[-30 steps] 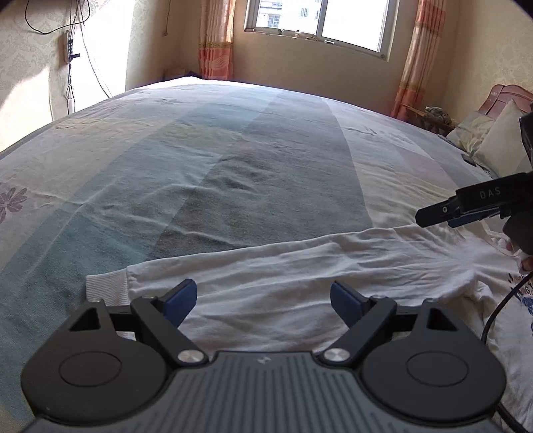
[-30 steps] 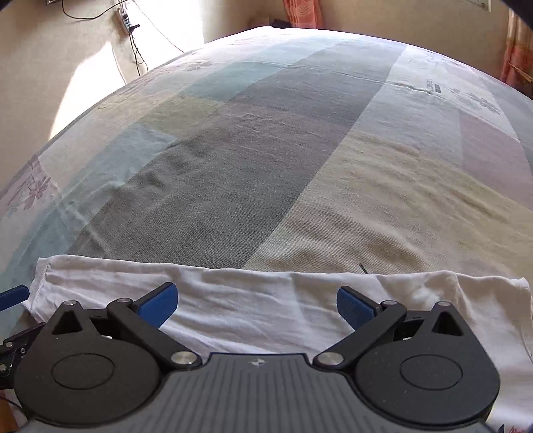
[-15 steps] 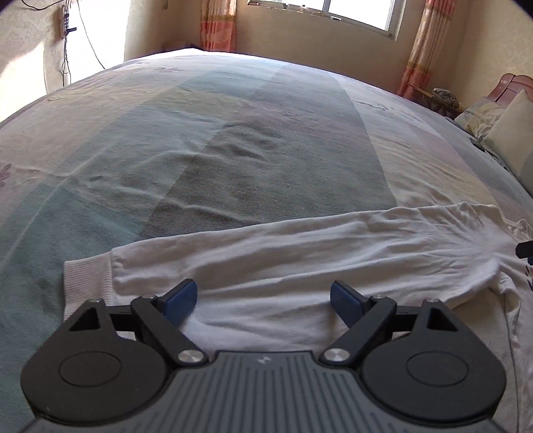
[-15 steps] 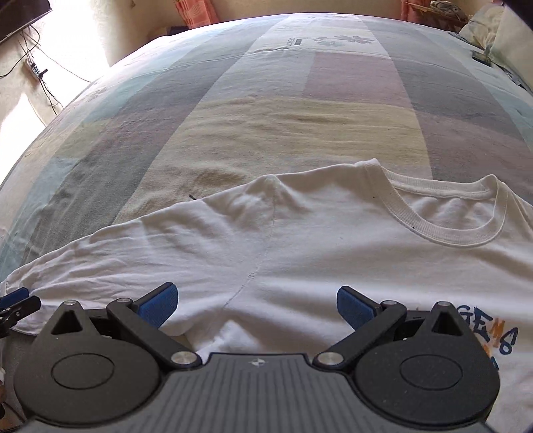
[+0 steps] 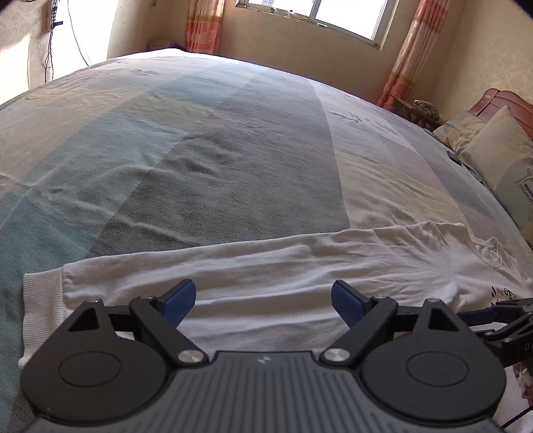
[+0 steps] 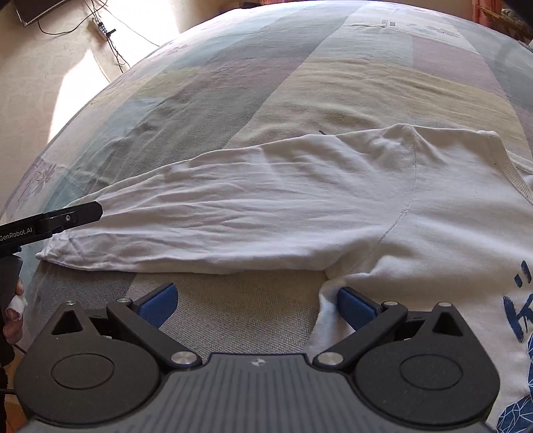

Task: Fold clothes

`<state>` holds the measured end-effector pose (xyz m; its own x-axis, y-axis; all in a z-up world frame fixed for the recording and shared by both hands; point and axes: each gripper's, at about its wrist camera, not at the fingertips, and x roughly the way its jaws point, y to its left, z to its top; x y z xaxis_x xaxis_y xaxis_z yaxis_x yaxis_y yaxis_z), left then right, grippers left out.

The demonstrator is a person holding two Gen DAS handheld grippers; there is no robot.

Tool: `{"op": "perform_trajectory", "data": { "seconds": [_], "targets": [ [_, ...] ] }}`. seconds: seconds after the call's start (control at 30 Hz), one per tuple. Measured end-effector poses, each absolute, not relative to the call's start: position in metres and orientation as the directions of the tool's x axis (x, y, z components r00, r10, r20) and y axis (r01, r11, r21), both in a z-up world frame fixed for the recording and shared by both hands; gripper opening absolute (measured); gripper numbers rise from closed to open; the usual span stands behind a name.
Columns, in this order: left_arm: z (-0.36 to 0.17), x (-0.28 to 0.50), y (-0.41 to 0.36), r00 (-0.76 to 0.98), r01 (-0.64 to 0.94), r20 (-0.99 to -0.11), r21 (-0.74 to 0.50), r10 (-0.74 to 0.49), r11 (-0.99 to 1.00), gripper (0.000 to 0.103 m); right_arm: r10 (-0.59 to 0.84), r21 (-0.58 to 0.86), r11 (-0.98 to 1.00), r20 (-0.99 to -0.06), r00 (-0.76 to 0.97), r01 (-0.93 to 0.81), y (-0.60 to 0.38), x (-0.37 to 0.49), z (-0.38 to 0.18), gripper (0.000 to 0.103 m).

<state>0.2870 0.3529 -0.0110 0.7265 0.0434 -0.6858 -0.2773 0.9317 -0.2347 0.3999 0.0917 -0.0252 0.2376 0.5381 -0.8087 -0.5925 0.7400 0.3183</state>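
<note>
White long-sleeve shirt (image 6: 333,206) lies flat on the bed (image 5: 233,150) near its front edge, sleeve stretched out left. Left gripper (image 5: 263,301) spread wide over the sleeve, gripping nothing. Right gripper (image 6: 256,303) spread wide at the armpit, nothing clamped.

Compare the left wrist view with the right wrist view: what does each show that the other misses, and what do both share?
Only the left wrist view shows the window, the orange curtains, the pillows by the wooden headboard, and the sleeve's ribbed cuff. Only the right wrist view shows the ribbed neckline, the armpit seam, the blue print on the chest and a wall power strip. Both show the white long-sleeved shirt with its sleeve spread across the striped bedspread, and each shows the open left gripper or open right gripper.
</note>
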Motion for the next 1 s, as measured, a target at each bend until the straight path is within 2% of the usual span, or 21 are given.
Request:
{"op": "perform_trajectory", "data": {
  "seconds": [0.1, 0.27, 0.4, 0.57, 0.73, 0.9, 1.0],
  "targets": [
    [-0.008, 0.288, 0.35, 0.736, -0.256, -0.676, -0.254, 0.018, 0.932, 0.089, 0.57, 0.369, 0.709, -0.802, 0.18, -0.601, 0.08, 0.397, -0.017, 0.103],
    [-0.001, 0.301, 0.338, 0.746, -0.229, -0.666, -0.266, -0.006, 0.936, 0.089, 0.548, 0.362, 0.765, -0.801, 0.242, -0.533, 0.048, 0.398, -0.013, 0.103],
    [0.003, 0.317, 0.324, 0.747, -0.176, -0.661, -0.303, -0.073, 0.937, 0.089, 0.622, 0.505, 0.73, -0.77, 0.142, -0.461, 0.055, 0.397, -0.03, 0.103],
    [0.014, 0.347, 0.291, 0.734, -0.065, -0.662, -0.295, -0.154, 0.953, 0.089, 0.665, 0.525, 0.683, -0.735, 0.135, -0.508, 0.044, 0.377, -0.014, 0.103],
    [0.021, 0.38, 0.231, 0.687, 0.145, -0.644, -0.332, -0.336, 0.932, 0.09, 0.535, 0.413, 0.833, -0.771, 0.347, -0.367, -0.035, 0.378, 0.005, 0.103],
    [0.011, 0.416, 0.148, 0.547, 0.371, -0.645, -0.385, -0.534, 0.845, 0.092, 0.374, 0.31, 0.927, -0.785, 0.494, -0.21, -0.12, 0.361, 0.016, 0.103],
    [0.008, 0.43, 0.111, 0.478, 0.415, -0.662, -0.409, -0.577, 0.813, 0.092, 0.275, 0.236, 0.961, -0.787, 0.553, -0.141, -0.163, 0.351, 0.02, 0.103]
  ]
}}
